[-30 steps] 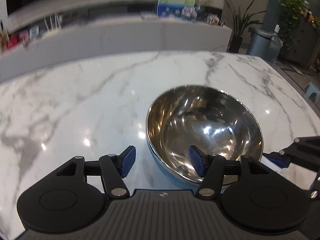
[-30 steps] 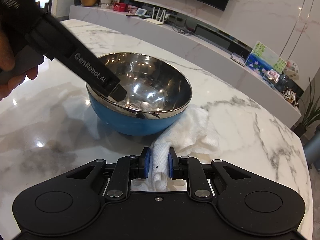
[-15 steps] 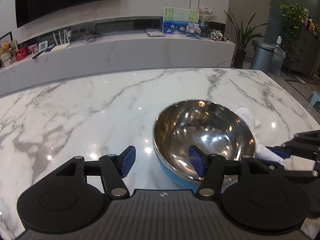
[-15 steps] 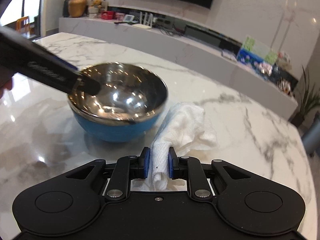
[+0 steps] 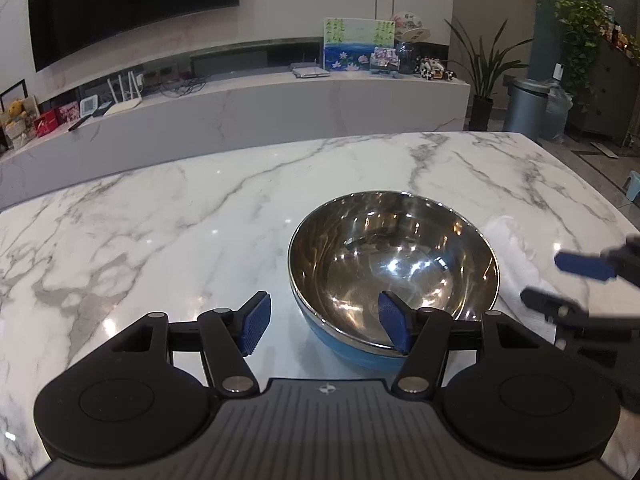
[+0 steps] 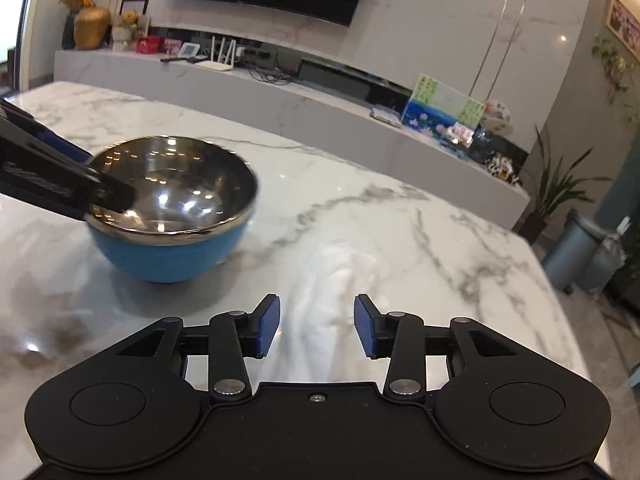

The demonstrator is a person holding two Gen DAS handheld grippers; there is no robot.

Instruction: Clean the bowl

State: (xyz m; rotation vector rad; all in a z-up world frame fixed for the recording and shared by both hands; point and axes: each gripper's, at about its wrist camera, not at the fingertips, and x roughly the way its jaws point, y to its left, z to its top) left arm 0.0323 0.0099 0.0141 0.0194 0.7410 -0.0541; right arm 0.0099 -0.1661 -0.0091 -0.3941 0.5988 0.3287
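Looking along my left tongs (image 5: 324,322), I see the round steel bowl with the blue outer shell (image 5: 394,264) sitting on the white grey-veined marble desk (image 5: 160,232). These tongs are spread: the right-hand pad hangs over the bowl's near rim and the other sits outside it over bare marble, neither visibly pressing on the wall. My right tongs (image 6: 316,326) have just been opening and now stand released, with the crumpled white cloth (image 6: 332,280) lying blurred on the desk between and beyond the pads, just to the right of the bowl (image 6: 172,216). From that side the black body of the left tongs (image 6: 52,184) crosses the bowl's left rim and hides part of it; pale lettering runs along it, too smeared to read.

Behind the desk runs a long marble ledge (image 5: 248,108) carrying a white router with aerials (image 5: 126,98), a painted lotus picture (image 5: 358,44) with writing too small to read, and small ornaments. A dark wall screen (image 5: 132,4), potted plants (image 5: 486,76) and a grey bin (image 5: 524,108) stand further back.
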